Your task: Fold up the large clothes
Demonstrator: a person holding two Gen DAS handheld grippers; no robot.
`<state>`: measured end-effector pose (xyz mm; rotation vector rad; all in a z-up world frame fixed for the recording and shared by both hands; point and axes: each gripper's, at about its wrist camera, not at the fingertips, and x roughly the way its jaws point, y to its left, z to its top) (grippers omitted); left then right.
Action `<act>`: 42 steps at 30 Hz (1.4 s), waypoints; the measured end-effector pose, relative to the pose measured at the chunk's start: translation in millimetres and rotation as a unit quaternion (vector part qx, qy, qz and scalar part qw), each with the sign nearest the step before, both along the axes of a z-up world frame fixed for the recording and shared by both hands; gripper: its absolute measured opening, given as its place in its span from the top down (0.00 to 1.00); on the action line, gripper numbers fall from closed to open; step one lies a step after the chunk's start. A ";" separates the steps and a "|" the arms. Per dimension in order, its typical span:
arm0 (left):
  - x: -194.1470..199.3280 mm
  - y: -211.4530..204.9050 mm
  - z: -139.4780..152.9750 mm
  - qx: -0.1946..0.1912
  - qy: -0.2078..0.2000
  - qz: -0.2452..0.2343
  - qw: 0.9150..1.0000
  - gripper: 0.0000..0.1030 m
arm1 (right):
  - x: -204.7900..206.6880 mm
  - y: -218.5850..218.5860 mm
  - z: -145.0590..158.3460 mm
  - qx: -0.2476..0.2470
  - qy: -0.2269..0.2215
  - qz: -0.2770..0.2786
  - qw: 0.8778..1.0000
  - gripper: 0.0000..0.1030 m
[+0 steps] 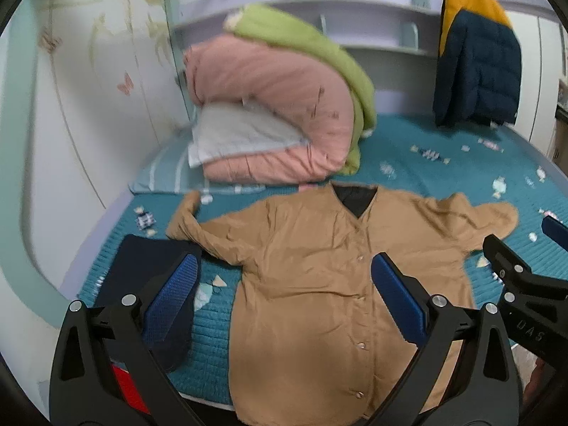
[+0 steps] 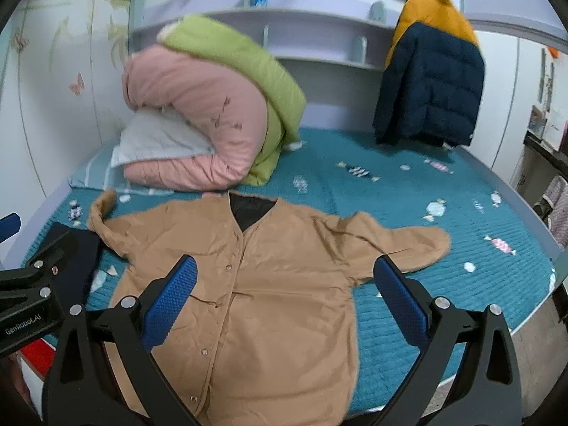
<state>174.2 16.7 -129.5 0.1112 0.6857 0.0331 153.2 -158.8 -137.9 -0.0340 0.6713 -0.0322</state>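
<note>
On the bed [image 1: 426, 149], a tan coat [image 1: 319, 284] is lying spread flat on the teal bedspread, front up, buttons running down its middle, both sleeves sticking out to the sides. Above it the left gripper [image 1: 284, 294] is hovering with its jaws standing wide apart and holding nothing, and the right gripper [image 2: 285, 296] is doing the same just beside it, jaws spread over the coat's body and empty. A dark blue garment [image 1: 156, 269] is lying next to the coat's sleeve, near the bed's edge. Behind the coat, a pink quilt [image 1: 277, 106] and a green blanket [image 1: 312, 46] are sitting piled together, and a navy and yellow jacket [image 1: 475, 56] is hanging by the far wall.
</note>
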 end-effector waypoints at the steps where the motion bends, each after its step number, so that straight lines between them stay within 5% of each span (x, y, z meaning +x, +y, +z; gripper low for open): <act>1: 13.3 4.5 -9.9 -0.008 0.007 -0.005 1.000 0.05 | 11.5 2.8 -8.7 0.000 0.015 0.006 1.000 0.07; 5: 70.9 28.8 -53.1 -0.002 0.045 -0.014 0.999 0.05 | 58.8 14.4 -51.3 0.009 0.069 0.018 0.997 0.07; 14: 208.4 130.5 -136.7 0.108 0.124 0.057 0.985 0.05 | 151.2 50.1 -124.4 0.001 0.135 0.041 0.990 0.07; 21: 309.3 217.1 -163.1 0.100 0.163 0.142 0.971 0.05 | 193.8 79.6 -156.9 0.004 0.157 0.063 0.986 0.07; 25: 345.7 246.7 -193.6 0.086 0.236 0.160 0.955 0.07 | 207.3 88.0 -170.5 0.009 0.171 0.071 0.983 0.07; 26: 348.1 248.9 -199.3 0.080 0.245 0.164 0.952 0.13 | 209.0 89.3 -172.2 0.012 0.173 0.072 0.982 0.07; 28: 351.8 264.4 -207.7 0.037 0.269 0.168 0.948 0.70 | 210.8 89.6 -174.1 0.017 0.176 0.073 0.982 0.07; 31: 338.1 271.8 -194.5 -0.038 0.235 0.141 0.961 0.86 | 212.8 84.7 -175.7 0.027 0.177 0.072 0.981 0.07; 36: 303.9 232.1 -130.9 -0.095 0.116 0.057 0.987 0.92 | 217.5 76.2 -179.7 0.096 0.196 0.076 0.973 0.07; 39: 282.7 182.4 -90.5 -0.102 0.056 -0.010 0.993 0.92 | 217.4 72.9 -178.5 0.139 0.204 0.087 0.965 0.07; 42: 274.8 131.8 -70.3 -0.119 0.032 -0.063 0.990 0.92 | 209.5 56.8 -167.1 0.150 0.183 0.077 0.969 0.07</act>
